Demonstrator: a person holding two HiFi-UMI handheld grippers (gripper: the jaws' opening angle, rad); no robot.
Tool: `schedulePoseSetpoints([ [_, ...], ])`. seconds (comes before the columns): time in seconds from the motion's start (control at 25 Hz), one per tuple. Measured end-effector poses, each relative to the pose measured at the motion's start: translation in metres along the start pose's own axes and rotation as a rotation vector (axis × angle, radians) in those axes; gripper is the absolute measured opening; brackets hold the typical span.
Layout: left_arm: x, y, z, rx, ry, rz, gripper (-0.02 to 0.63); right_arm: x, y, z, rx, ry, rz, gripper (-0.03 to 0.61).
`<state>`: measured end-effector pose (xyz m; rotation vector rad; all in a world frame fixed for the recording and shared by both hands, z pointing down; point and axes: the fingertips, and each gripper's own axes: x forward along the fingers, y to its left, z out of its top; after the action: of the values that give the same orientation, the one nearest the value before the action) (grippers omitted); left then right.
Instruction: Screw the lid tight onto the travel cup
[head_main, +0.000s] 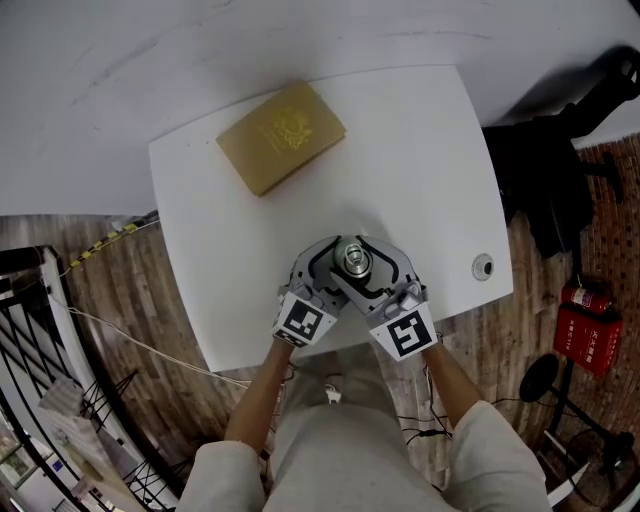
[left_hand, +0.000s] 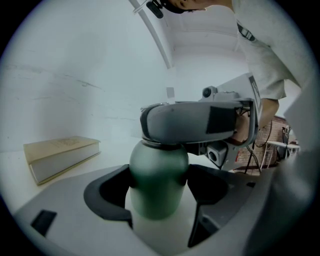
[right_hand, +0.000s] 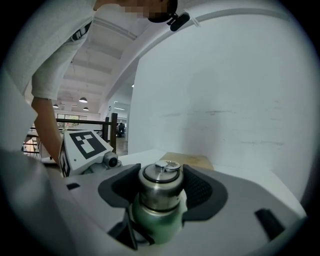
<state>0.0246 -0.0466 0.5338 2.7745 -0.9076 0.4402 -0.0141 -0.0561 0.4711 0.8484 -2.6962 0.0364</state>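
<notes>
A white table (head_main: 420, 150) fills the middle of the head view, and the travel cup (head_main: 353, 262) stands upright on it near the bottom edge, at the centre of the frame. Seen from above, its steel lid (head_main: 354, 258) sits on top of the cup. Both grippers meet around the cup from the bottom of the frame, the left gripper (head_main: 336, 268) coming in from the lower left and the right gripper (head_main: 368, 268) from the lower right, each with its marker cube towards the person.

In the left gripper view the two dark pads (left_hand: 112, 192) are closed against the sides of the green cup body, so this gripper grips the cup low down. The grey jaw of the right gripper crosses the frame just above, over the cup's shoulder.

In the right gripper view the pads (right_hand: 200, 192) are closed on the steel lid, one on each side of it, above the green body. The lid sits level on the cup and has a small button on top. The left gripper's marker cube (right_hand: 85, 145) shows at the left of that frame.

A tan book (head_main: 282, 135) lies flat near the upper left corner of the table, well apart from the cup. A small round fitting (head_main: 483, 266) sits in the tabletop at its right edge
</notes>
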Motion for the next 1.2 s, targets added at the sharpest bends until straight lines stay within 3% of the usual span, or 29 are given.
schedulePoseSetpoints([
  [0.36, 0.0, 0.0, 0.001, -0.003, 0.0, 0.003, 0.345, -0.001, -0.01, 0.001, 0.067, -0.003, -0.298, 0.259],
  [0.64, 0.0, 0.0, 0.001, 0.006, 0.001, 0.002, 0.345, -0.002, -0.012, 0.003, 0.085, -0.028, -0.409, 0.249],
  [0.72, 0.0, 0.0, 0.0, 0.003, 0.001, 0.003, 0.345, -0.001, -0.01, 0.006, 0.118, -0.057, -0.37, 0.25],
  [0.84, 0.0, 0.001, 0.0, -0.002, 0.0, 0.004, 0.345, -0.002, -0.001, 0.008, 0.19, -0.1, -0.226, 0.345],
  [0.88, 0.0, 0.0, 0.0, -0.001, 0.0, 0.004, 0.345, -0.003, 0.001, 0.008, 0.191, -0.1, -0.174, 0.35],
  [1.2, -0.001, 0.001, 0.001, -0.001, 0.0, 0.002, 0.345, -0.002, 0.004, 0.008, 0.09, -0.067, 0.168, 0.347],
])
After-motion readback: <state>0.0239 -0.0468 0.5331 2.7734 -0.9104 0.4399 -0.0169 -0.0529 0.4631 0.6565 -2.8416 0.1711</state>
